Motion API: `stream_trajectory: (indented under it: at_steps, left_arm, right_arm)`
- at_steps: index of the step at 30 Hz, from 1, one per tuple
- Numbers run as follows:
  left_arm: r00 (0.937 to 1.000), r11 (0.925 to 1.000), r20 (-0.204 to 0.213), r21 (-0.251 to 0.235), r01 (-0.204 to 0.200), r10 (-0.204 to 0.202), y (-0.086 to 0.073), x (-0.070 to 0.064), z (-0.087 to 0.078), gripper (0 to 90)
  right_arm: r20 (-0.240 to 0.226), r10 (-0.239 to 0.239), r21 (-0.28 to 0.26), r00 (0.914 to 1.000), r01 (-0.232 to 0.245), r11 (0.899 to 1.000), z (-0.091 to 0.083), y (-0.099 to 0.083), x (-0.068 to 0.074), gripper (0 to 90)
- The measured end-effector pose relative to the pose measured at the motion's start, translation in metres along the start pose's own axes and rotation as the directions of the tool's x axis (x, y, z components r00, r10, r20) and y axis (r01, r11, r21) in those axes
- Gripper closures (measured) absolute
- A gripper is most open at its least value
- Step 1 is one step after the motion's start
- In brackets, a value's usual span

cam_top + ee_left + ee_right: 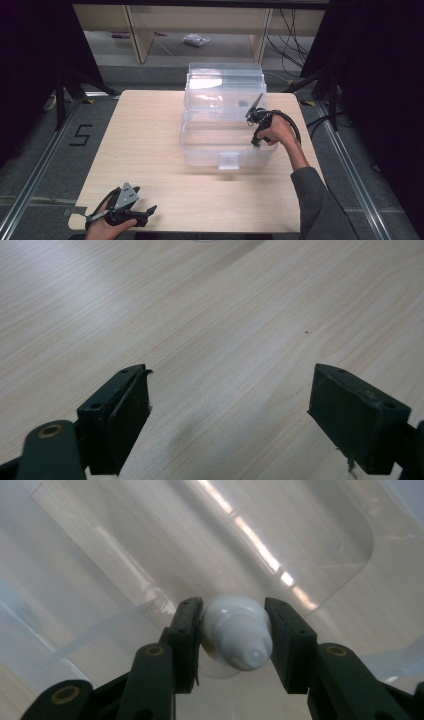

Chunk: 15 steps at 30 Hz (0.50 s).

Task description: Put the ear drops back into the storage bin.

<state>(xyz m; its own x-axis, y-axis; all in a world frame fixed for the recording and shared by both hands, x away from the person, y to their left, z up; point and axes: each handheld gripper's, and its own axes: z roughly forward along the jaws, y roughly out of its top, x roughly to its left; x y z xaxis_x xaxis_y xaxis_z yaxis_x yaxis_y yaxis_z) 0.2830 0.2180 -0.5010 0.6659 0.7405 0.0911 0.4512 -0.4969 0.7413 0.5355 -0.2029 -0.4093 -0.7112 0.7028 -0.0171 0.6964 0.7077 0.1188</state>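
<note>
A small white tube with a ribbed screw cap (pixel 239 636) is pinched between the jaws of my right gripper (pixel 234 645), cap end toward the camera. That gripper (pixel 256 142) reaches down into the right side of a clear plastic storage box (pixel 200 150) whose lid (pixel 225 80) stands open at the back. The box's see-through bottom (pixel 125 555) lies just below the tube. My left gripper (pixel 147 215) rests low at the table's front left, far from the box. Its jaws (pixel 230 415) stand wide open over bare wood, with nothing between them.
The light wooden table (pixel 145 135) has free room left of and in front of the box. A white latch (pixel 228 161) sits on the box's front wall. Beyond the table are shelf legs (pixel 140 35), cables (pixel 292 45) and a small bag (pixel 196 40) on the floor.
</note>
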Motion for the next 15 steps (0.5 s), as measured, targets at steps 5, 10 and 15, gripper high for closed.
stream_trajectory:
  at_steps: [5, 10, 15]
  left_arm:
    - [1.0, 1.0, 0.005, 0.004, 0.002, -0.002, 0.0, 0.0, -0.001, 16.0]
    - [1.0, 1.0, 0.005, 0.003, 0.002, -0.002, 0.0, 0.0, -0.001, 15.9]
    - [1.0, 1.0, 0.005, 0.003, 0.003, -0.003, 0.0, 0.0, -0.001, 16.0]
  right_arm:
    - [-0.001, 0.002, 0.02, 1.0, -0.002, 1.0, 0.006, 0.0, -0.001, 60.1]
    - [0.0, -0.036, 0.0, 0.9994, 0.036, 0.999, 0.015, 0.0, -0.003, 60.1]
    - [0.001, -0.004, 0.023, 1.0, 0.004, 1.0, 0.019, 0.0, -0.001, 60.1]
